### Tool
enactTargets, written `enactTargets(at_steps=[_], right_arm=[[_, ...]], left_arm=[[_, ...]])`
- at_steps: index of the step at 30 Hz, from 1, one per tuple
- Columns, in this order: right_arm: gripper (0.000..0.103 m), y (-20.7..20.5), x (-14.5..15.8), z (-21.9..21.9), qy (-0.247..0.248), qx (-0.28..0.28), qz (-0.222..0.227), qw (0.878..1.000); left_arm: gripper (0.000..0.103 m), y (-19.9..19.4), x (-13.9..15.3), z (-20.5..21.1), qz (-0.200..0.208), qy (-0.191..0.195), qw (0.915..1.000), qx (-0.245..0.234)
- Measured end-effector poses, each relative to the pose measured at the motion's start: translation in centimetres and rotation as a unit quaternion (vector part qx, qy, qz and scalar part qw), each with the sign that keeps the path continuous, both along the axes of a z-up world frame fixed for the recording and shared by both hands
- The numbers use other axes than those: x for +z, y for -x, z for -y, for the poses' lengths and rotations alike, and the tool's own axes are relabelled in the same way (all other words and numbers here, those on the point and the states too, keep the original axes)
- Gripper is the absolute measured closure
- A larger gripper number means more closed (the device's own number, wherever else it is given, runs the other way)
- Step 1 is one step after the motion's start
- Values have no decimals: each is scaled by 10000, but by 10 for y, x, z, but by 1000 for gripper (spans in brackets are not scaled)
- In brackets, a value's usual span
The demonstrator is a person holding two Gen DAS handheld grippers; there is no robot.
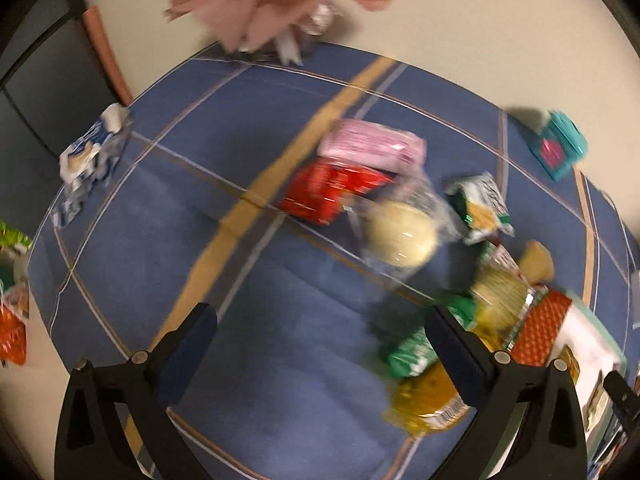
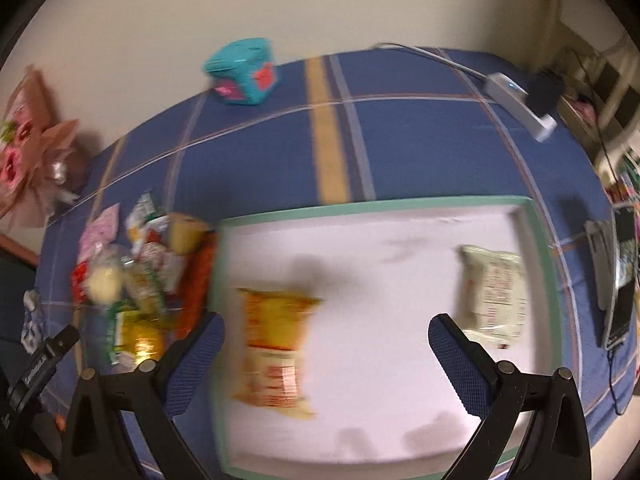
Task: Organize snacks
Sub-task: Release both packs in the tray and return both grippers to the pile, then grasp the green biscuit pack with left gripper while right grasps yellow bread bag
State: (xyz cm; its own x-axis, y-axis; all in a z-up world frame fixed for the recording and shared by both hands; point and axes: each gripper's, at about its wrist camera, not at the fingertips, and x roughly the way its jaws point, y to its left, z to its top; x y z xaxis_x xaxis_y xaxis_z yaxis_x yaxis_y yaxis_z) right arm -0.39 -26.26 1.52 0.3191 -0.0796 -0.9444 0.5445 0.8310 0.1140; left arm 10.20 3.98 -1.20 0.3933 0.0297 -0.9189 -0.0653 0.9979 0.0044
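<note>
A white tray with a green rim [image 2: 540,248] lies on the blue checked cloth. In it rest a yellow-orange snack bag [image 2: 276,344] and a pale bag [image 2: 494,292]. My right gripper [image 2: 326,344] hangs open over the tray, empty, with the yellow-orange bag below its left finger. A heap of snacks [image 2: 132,280] lies left of the tray. In the left wrist view that heap shows a pink pack [image 1: 376,146], a red pack [image 1: 332,192], a clear bag with a pale bun [image 1: 400,236] and green and yellow packets [image 1: 424,384]. My left gripper [image 1: 320,344] is open and empty over bare cloth left of the heap.
A teal box [image 2: 244,72] stands at the table's far edge. A pink paper bouquet [image 1: 256,4] sits at the back. A blue-white packet [image 1: 92,156] lies near the left edge. A white power strip [image 2: 520,104] and a phone on a stand [image 2: 620,280] occupy the right side.
</note>
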Motion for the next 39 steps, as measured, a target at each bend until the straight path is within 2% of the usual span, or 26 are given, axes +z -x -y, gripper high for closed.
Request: enactTargets(at_steps=[7, 10, 19, 25, 32, 35, 39], right_arm=[[0, -31, 4, -67, -335, 600, 265, 9973], [0, -43, -2, -97, -337, 818, 201, 9959], [3, -58, -26, -136, -445, 1075, -79, 9932], [15, -64, -46, -149, -583, 1116, -280, 9916], [29, -69, -63, -159, -666, 1295, -422, 9884], [34, -68, -62, -160, -656, 1347, -409, 9879], [46, -66, -63, -160, -727, 1427, -392, 9863]], left_arm=[[0, -5, -3, -30, -56, 53, 9997, 231], [0, -5, -6, -34, -100, 87, 9998, 172], [0, -8, -15, -25, -225, 100, 9995, -202], [0, -9, -21, -12, -327, 226, 9981, -480], [0, -8, -26, 16, -360, 515, 9927, -1033], [4, -7, -28, 27, -394, 618, 9896, -1240], [9, -4, -30, 42, -425, 632, 9858, -1500]])
